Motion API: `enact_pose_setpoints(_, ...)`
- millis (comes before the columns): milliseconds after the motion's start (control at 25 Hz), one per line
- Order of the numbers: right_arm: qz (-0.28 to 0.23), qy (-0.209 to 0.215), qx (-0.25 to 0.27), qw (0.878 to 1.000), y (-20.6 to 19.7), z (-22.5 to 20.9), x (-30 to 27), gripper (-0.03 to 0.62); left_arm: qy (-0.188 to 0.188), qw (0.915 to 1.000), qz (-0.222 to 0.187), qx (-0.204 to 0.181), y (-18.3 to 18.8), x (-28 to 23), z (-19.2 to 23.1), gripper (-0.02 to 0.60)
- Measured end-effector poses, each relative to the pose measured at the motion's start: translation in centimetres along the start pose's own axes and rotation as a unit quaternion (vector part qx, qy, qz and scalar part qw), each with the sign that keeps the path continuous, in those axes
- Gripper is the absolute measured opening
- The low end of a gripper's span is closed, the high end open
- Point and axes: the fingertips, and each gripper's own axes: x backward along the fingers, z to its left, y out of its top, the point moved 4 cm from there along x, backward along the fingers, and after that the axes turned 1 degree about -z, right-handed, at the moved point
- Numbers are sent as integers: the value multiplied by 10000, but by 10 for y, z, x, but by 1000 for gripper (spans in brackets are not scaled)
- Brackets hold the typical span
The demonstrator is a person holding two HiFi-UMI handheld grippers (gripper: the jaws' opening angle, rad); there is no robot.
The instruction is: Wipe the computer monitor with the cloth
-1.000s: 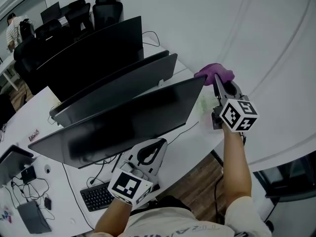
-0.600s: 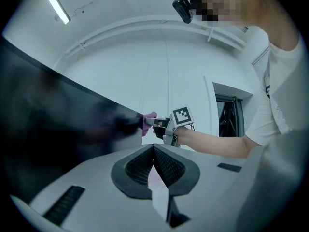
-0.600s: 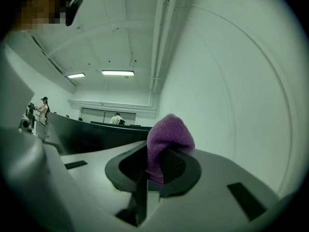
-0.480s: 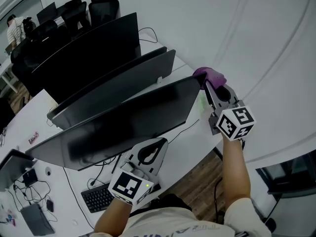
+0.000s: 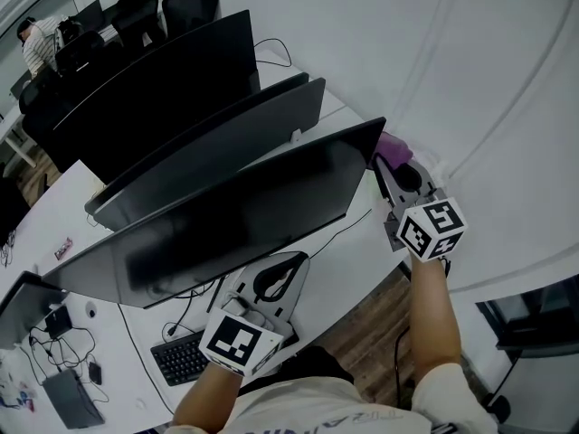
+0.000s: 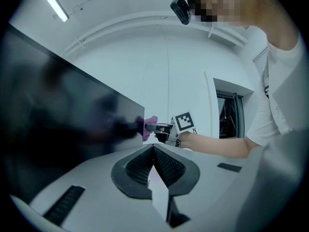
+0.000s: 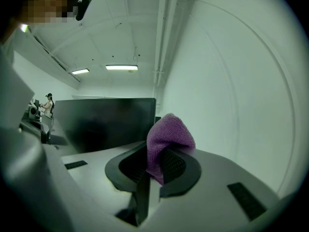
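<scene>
The nearest dark monitor (image 5: 235, 215) stands slantwise across the white desk (image 5: 339, 260). A purple cloth (image 5: 392, 148) sits at its upper right corner, partly hidden behind the screen edge. My right gripper (image 5: 385, 165) is shut on the cloth; in the right gripper view the cloth (image 7: 169, 137) bulges out of the closed jaws (image 7: 157, 159), with the monitor (image 7: 106, 122) to the left. My left gripper (image 5: 274, 277) hovers low in front of the monitor, shut and holding nothing. From the left gripper view its jaws (image 6: 153, 153) point along the screen (image 6: 58, 110) toward the cloth (image 6: 149, 126).
Two more dark monitors (image 5: 217, 134) stand in rows behind the near one. A keyboard (image 5: 181, 358) and cables lie on the desk at the lower left. A white wall (image 5: 488, 89) runs close on the right. Wooden floor (image 5: 362, 324) shows below the desk edge. A person (image 5: 41, 34) sits far off.
My right gripper has carried the cloth down and inward to the monitor's upper right corner, where the screen edge now partly covers it. The left gripper has stayed in place.
</scene>
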Motion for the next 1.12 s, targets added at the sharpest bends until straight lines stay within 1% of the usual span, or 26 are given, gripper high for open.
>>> enact_pose_setpoints(240, 246, 33, -99, 9996, -35, 2, 1, 55, -37, 9999, 32, 130, -6, 2, -6, 5)
enact_pose_setpoints(400, 503, 63, -169, 9986, -65, 5, 2, 55, -1, 9999, 74, 110, -12, 3, -6, 5)
enact_pose_setpoints(560, 647, 177, -425, 9968, -92, 6, 4, 55, -11, 9996, 142, 232, -16, 2, -12, 5)
enact_pose_setpoints(1120, 1077, 277, -829, 9903, -162, 11, 8, 55, -7, 9977, 544, 406, -46, 1, -20, 5)
